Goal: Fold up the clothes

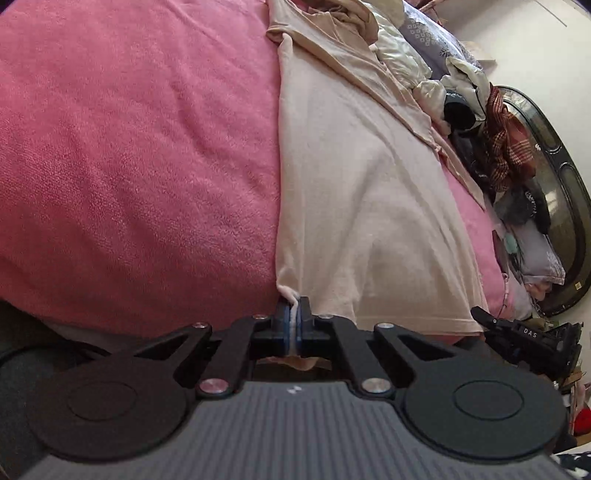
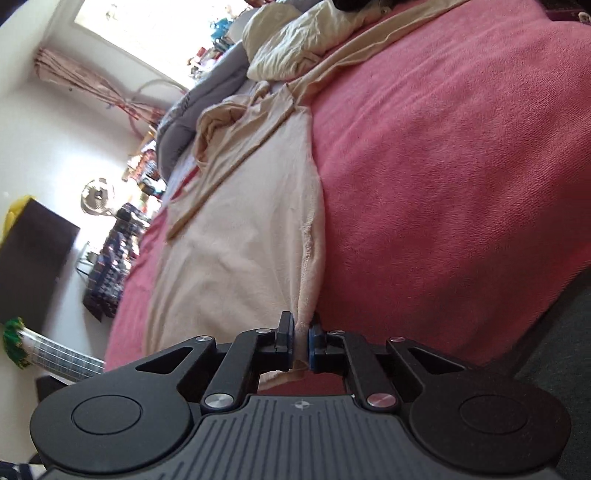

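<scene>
A pale peach garment (image 1: 369, 206) lies spread flat on a pink blanket (image 1: 129, 166) covering a bed. The left gripper (image 1: 294, 320) has its 2 blue-padded fingers pressed together on one near corner of the garment, with a sliver of cloth showing between the pads. The right gripper (image 2: 302, 343) pinches another near corner of the same garment (image 2: 240, 240) in the same way, cloth bunched between its fingers. Only the left wrist view shows a pile of mixed clothes (image 1: 495, 147) against a dark headboard (image 1: 554, 177) at the far side, and a black device marked DAS (image 1: 532, 339) at the right edge. Only the right wrist view shows a bright window (image 2: 155, 33), a gathered curtain (image 2: 92, 85), a small fan (image 2: 96, 195) and cream pillows (image 2: 295, 48). The garment's upper part is rumpled and overlapped by a tan piece of cloth (image 1: 332, 37), so its shape there is hard to make out. No hands are visible.
</scene>
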Demonstrator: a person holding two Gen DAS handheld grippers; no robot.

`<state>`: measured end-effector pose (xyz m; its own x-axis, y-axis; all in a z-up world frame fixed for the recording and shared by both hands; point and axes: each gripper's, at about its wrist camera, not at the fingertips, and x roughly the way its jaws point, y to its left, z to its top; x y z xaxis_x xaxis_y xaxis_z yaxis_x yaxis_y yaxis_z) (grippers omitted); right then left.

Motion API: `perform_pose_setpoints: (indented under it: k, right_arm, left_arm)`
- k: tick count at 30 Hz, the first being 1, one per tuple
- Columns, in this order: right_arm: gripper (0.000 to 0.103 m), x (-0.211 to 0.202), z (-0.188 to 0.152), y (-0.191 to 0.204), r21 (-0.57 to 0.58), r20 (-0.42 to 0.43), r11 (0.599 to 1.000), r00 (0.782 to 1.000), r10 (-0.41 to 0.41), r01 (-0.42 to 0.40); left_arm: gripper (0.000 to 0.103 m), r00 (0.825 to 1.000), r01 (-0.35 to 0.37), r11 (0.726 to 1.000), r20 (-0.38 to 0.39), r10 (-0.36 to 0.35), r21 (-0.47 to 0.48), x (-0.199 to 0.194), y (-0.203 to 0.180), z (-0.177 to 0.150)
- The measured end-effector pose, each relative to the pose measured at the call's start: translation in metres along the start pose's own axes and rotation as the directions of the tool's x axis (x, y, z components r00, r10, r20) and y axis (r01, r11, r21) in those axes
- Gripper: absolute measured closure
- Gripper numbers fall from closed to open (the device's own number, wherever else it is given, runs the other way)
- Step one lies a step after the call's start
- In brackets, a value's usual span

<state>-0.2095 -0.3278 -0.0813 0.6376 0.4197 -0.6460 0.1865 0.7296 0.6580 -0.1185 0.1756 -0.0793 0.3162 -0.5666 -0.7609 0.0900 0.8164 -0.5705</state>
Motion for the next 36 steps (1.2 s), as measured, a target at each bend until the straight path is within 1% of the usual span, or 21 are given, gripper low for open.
perform_pose_setpoints:
  k: [1,4,5,6,8,10,11,13,14,16,19,21,22,23,27,29,30,32,33,34,36]
  right_arm:
    - [0.093,0.002,-0.002,0.000,-0.034,-0.010,0.999,1.000,-0.026,0.026]
    - [0.087,0.005,-0.009,0.010,-0.162,-0.022,0.982,0.994,-0.107,0.102]
    - [0.084,0.005,-0.012,0.015,-0.217,-0.025,0.968,0.990,-0.137,0.129]
    - [0.081,0.005,-0.015,0.020,-0.269,-0.025,0.951,0.986,-0.165,0.153]
    - [0.077,0.001,-0.016,0.017,-0.268,-0.022,0.952,0.987,-0.159,0.147]
    - [0.077,-0.004,-0.018,0.014,-0.268,-0.019,0.953,0.988,-0.152,0.141]
    - [0.077,-0.007,-0.018,0.013,-0.268,-0.017,0.954,0.989,-0.148,0.138]
    - [0.075,-0.011,-0.020,0.010,-0.267,-0.013,0.954,0.990,-0.141,0.133]
    - [0.070,-0.014,-0.021,0.009,-0.266,-0.011,0.955,0.990,-0.137,0.129]
    - [0.059,-0.018,-0.016,0.006,-0.235,0.018,0.966,0.994,-0.107,0.109]
    - [0.056,-0.017,-0.007,0.003,-0.182,0.044,0.979,0.996,-0.083,0.090]
    - [0.062,-0.013,-0.004,0.002,-0.159,0.063,0.983,0.995,-0.082,0.091]
    - [0.086,-0.007,-0.003,0.004,-0.151,0.058,0.981,0.992,-0.112,0.120]
    - [0.098,-0.001,-0.002,0.005,-0.143,0.053,0.979,0.989,-0.142,0.148]
    - [0.098,-0.019,0.001,0.017,-0.149,0.081,0.979,0.989,-0.127,0.138]
    - [0.099,-0.037,0.007,0.016,-0.140,0.126,0.979,0.983,-0.133,0.151]
    - [0.099,-0.046,0.010,0.016,-0.135,0.148,0.978,0.980,-0.137,0.157]
    - [0.099,-0.050,0.013,0.010,-0.139,0.151,0.970,0.973,-0.177,0.198]
    - [0.099,-0.045,0.014,0.009,-0.171,0.161,0.939,0.949,-0.272,0.298]
    - [0.099,-0.040,0.013,0.009,-0.216,0.163,0.900,0.923,-0.349,0.379]
    - [0.099,-0.035,0.009,0.011,-0.281,0.171,0.834,0.880,-0.444,0.475]
  left_arm:
    - [0.103,1.000,-0.010,1.000,0.001,0.010,-0.004,-0.001,0.002,0.000]
    - [0.088,0.999,-0.046,0.999,0.002,0.046,0.017,-0.010,0.005,0.000]
    - [0.084,0.997,-0.083,0.996,-0.003,0.083,0.042,-0.014,0.006,-0.001]
    - [0.074,0.993,-0.120,0.991,-0.008,0.121,0.067,-0.018,0.007,-0.003]
    - [0.073,0.973,-0.228,0.968,-0.001,0.229,0.102,-0.026,0.013,-0.006]
    - [0.075,0.942,-0.334,0.935,0.011,0.336,0.120,-0.035,0.020,-0.009]
    - [0.075,0.940,-0.342,0.934,0.020,0.342,0.106,-0.040,0.024,-0.010]
    - [0.074,0.953,-0.302,0.950,0.047,0.299,0.078,-0.052,0.027,-0.011]
    - [0.073,0.962,-0.269,0.960,0.066,0.264,0.077,-0.058,0.026,-0.012]
    - [0.070,0.972,-0.223,0.968,0.095,0.213,0.112,-0.060,0.015,-0.013]
    - [0.070,0.984,-0.149,0.968,0.130,0.125,0.203,-0.055,-0.008,-0.016]
    - [0.068,0.987,-0.106,0.956,0.143,0.069,0.274,-0.044,-0.024,-0.020]
    - [0.061,0.988,-0.121,0.946,0.126,0.086,0.299,-0.032,-0.030,-0.021]
    - [0.058,0.989,-0.135,0.936,0.109,0.104,0.325,-0.020,-0.036,-0.023]
    - [0.058,0.969,-0.246,0.862,0.086,0.232,0.444,0.010,-0.050,-0.034]
    - [0.058,0.963,-0.262,0.849,0.074,0.258,0.459,0.010,-0.047,-0.038]
    - [0.057,0.960,-0.271,0.853,0.057,0.275,0.446,0.009,-0.042,-0.038]
    - [0.058,0.936,-0.335,0.852,0.038,0.350,0.403,0.009,-0.028,-0.039]
    - [0.060,0.923,-0.368,0.845,0.039,0.384,0.389,0.007,-0.022,-0.039]
    - [0.062,0.920,-0.378,0.846,0.048,0.390,0.376,0.002,-0.019,-0.039]
    - [0.062,0.920,-0.386,0.847,0.087,0.382,0.365,-0.016,-0.020,-0.037]
